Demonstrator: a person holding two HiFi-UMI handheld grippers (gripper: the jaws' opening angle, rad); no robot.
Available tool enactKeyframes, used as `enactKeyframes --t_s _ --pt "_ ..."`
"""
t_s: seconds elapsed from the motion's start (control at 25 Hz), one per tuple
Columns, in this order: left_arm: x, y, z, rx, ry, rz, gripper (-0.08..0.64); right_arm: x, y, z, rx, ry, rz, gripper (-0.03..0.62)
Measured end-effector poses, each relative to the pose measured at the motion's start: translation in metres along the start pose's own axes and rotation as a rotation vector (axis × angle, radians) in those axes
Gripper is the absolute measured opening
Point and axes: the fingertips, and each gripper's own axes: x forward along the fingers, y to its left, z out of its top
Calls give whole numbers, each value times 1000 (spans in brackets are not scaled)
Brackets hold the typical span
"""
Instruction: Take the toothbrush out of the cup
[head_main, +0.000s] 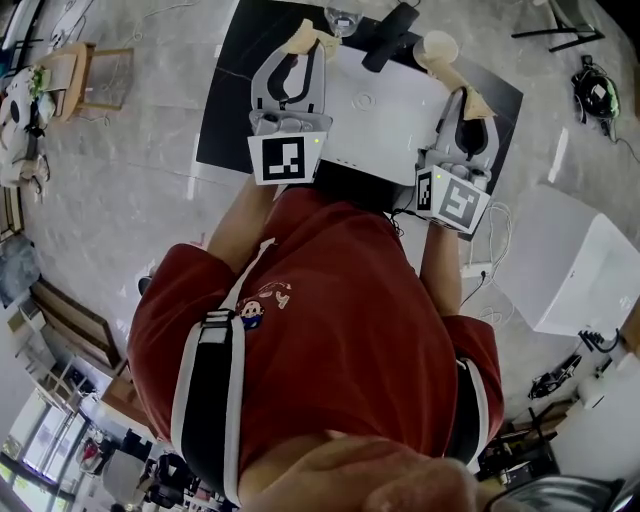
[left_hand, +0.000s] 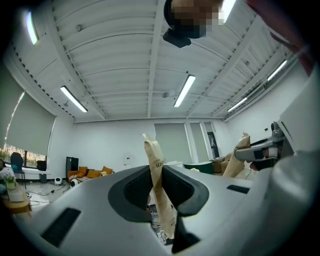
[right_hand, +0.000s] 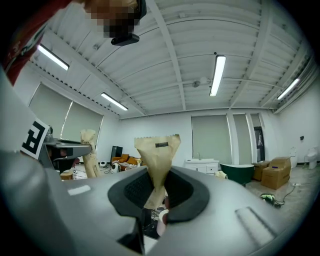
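Observation:
In the head view my left gripper (head_main: 308, 38) and right gripper (head_main: 473, 100) are held out level over a white tabletop (head_main: 385, 110). Beyond them stand a clear glass cup (head_main: 343, 18), a pale round cup (head_main: 437, 47) and a long black object (head_main: 390, 35). I cannot make out a toothbrush. In the left gripper view the tan-wrapped fingertips (left_hand: 154, 155) lie pressed together with nothing between them, and the right gripper (left_hand: 243, 150) shows at the right. The right gripper view shows its own tan fingertips (right_hand: 156, 150) closed the same way, with the left gripper (right_hand: 89, 137) to its left.
The white top sits on a black mat (head_main: 235, 90) on a pale marbled floor. A white box (head_main: 580, 260) with cables stands at the right and a wooden chair (head_main: 90, 75) at the far left. The person's red shirt fills the lower middle.

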Motion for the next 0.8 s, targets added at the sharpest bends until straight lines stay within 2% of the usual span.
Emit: enactKeyframes --t_s 0.2,0.56,0.8 --pt "-8 -11 -17 -5 15 -17 64 -6 -2 -6 -13 3 -21 67" --pt "-7 -11 -8 -21 -4 -21 64 -8 -7 -9 -17 19 -36 67" --pt "-4 -14 -7 -1 -13 -36 64 -7 -6 -8 -24 21 -38 67"
